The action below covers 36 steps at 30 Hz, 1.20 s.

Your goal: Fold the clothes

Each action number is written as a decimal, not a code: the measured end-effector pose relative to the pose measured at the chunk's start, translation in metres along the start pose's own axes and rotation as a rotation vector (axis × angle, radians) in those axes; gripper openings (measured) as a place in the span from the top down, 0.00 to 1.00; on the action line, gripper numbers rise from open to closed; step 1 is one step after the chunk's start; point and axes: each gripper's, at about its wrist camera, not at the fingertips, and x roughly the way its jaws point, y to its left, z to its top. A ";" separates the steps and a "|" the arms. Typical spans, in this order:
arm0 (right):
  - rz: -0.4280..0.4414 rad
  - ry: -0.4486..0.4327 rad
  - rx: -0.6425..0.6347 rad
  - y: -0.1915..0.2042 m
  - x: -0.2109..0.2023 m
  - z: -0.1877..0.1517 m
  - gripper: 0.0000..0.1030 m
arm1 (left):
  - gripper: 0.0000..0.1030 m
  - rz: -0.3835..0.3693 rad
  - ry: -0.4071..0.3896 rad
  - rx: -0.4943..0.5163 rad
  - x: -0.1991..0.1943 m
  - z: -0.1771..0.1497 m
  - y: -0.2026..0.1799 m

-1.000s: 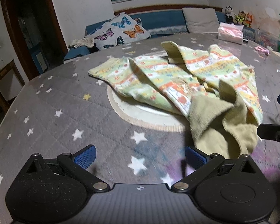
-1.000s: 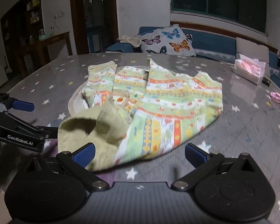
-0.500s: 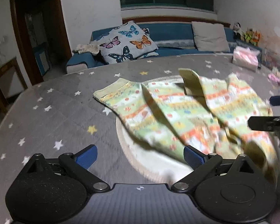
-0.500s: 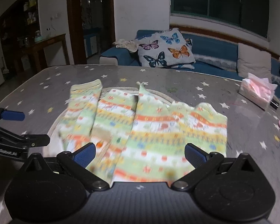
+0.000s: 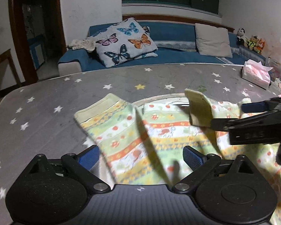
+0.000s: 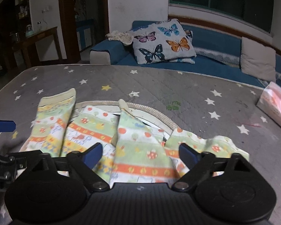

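Grey star-printed quilted desk (image 6: 159, 86); blue sofa (image 5: 170, 56) behind with white butterfly-print cushion (image 5: 125, 41). Pink tissue pack (image 5: 256, 73) at desk edge. Green-and-orange patterned cloth garment (image 6: 136, 142) spread on desk, beneath left tongs (image 5: 140, 158) and right tongs (image 6: 140, 154), both spread, empty. No legible lettering.

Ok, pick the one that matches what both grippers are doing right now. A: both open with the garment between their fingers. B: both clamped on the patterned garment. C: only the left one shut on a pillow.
A: the left gripper and right gripper both show wide-apart blue fingers over the patterned garment.
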 end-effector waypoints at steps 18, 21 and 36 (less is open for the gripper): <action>-0.003 -0.030 0.095 -0.027 0.011 0.013 0.93 | 0.80 -0.051 0.074 -0.039 0.045 0.006 0.006; -0.017 -0.076 0.120 -0.034 -0.011 0.012 0.94 | 0.93 -0.051 0.055 -0.049 0.037 0.005 0.011; -0.177 -0.206 0.369 -0.114 -0.142 -0.060 0.93 | 0.96 0.063 -0.081 -0.163 -0.067 -0.052 0.077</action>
